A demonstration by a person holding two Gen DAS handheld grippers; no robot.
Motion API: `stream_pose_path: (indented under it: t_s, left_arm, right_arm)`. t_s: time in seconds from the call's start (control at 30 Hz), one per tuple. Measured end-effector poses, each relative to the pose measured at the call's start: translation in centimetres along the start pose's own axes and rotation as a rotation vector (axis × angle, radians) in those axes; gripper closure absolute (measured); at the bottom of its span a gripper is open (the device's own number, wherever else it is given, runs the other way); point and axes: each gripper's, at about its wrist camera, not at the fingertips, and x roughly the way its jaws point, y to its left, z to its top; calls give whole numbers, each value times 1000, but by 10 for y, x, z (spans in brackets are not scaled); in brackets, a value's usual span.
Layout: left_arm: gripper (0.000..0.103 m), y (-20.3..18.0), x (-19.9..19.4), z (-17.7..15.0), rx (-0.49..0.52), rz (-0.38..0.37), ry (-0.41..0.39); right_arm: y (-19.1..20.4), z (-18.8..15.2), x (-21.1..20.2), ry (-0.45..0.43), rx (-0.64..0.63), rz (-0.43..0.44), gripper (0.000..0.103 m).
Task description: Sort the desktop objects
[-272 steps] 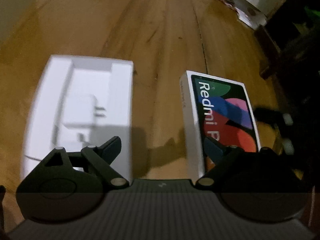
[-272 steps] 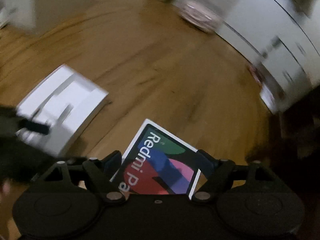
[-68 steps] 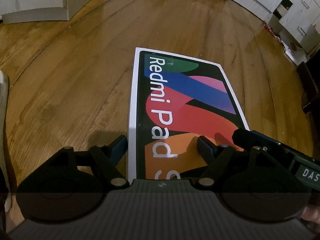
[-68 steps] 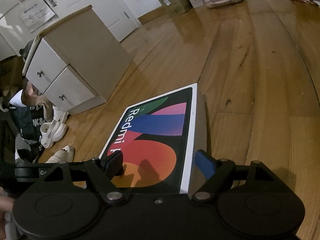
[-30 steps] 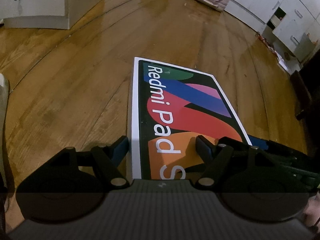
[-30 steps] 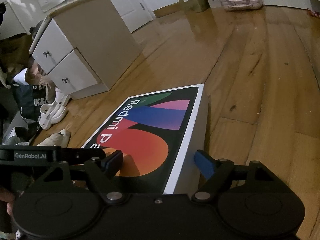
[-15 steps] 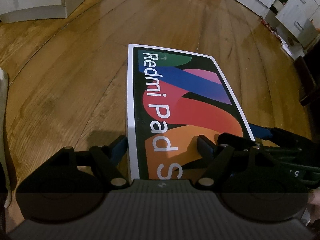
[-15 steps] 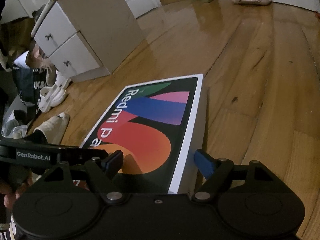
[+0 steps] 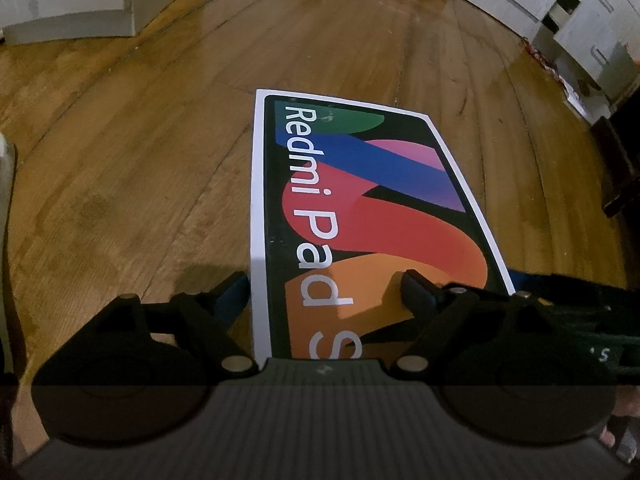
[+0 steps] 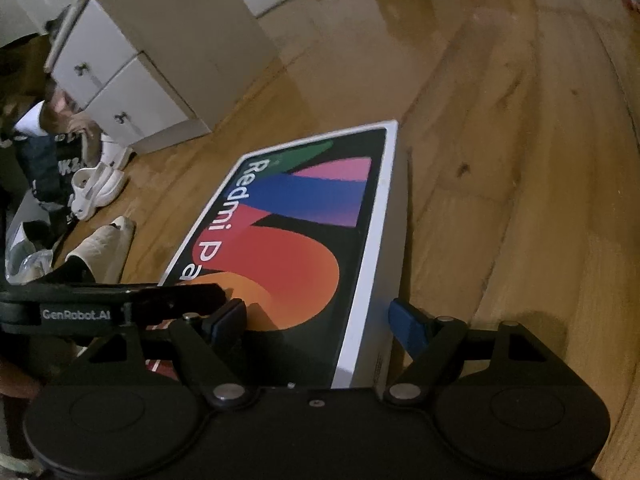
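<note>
Box flat on wood floor, lid reads "Redmi Pad S". Left tool and right tool both spread wide, straddling its near corners. "GenRobot.AI" on left tool.

The flat rectangular cardboard tablet box has a white border around a black lid, white "Redmi Pad" lettering down one side, and swooping bands of green, blue, pink-to-purple, red and orange. Under the box it's warm honey-brown plank floor with darker grain streaks and glossy reflections. Beyond the box's far left corner sits a cream-white drawer cabinet with small dark knobs. The right gripper is matte black with blue fingertips.
</note>
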Motion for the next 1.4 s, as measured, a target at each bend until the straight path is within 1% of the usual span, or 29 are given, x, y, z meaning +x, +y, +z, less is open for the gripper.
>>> stream_pose_path:
  t_s: [0.13,0.17,0.2,0.3,0.37,0.53,0.57,0.6,0.67,0.7,0.8,0.83,0.9,1.07,1.2,1.23,1.3,1.4]
  left_arm:
    - [20,5,0,2,-38,-16,28]
    - [22,7,0,4,-51,-26,39]
    - [22,10,0,7,-56,-42,33]
    - [22,19,-3,16,-59,-96,-20]
    - [22,28,0,24,-87,-131,-34]
    - [23,50,16,42,-134,-148,1]
    - [25,54,19,44,-138,-155,2]
    - [30,56,22,45,-144,-167,0]
    - [37,58,27,47,-159,-204,-5]
    - [38,56,29,47,-155,-211,-12]
    - [38,44,30,45,-88,-170,-50]
    - [38,42,30,44,-82,-163,-62]
    - [38,40,29,42,-83,-156,-83]
    - [38,38,18,37,-92,-160,-109]
    - [38,35,3,30,-91,-151,-132]
    - [38,36,0,29,-104,-152,-130]
    - [38,35,0,26,-130,-155,-119]
    - [38,32,1,25,-120,-148,-129]
  right_arm:
    - [5,5,-1,45,14,-22,20]
    - [3,6,0,52,21,-17,19]
    - [2,7,1,60,28,-12,18]
    - [-10,9,6,75,74,12,18]
    - [-18,11,11,77,114,28,17]
    - [-41,19,26,70,211,80,15]
    - [-43,22,29,70,213,88,15]
    - [-45,25,33,70,215,95,15]
    - [-49,31,39,69,219,109,15]
    - [-51,34,42,69,221,116,16]
    - [-46,33,40,39,149,117,16]
    - [-43,36,33,16,136,123,17]
    - [-42,32,27,-20,123,132,20]
    - [-35,20,11,-81,78,153,21]
    - [-33,20,4,-107,59,159,22]
    - [-33,20,3,-109,64,156,22]
    - [-37,22,5,-111,77,149,21]
    - [-45,24,5,-115,92,145,21]
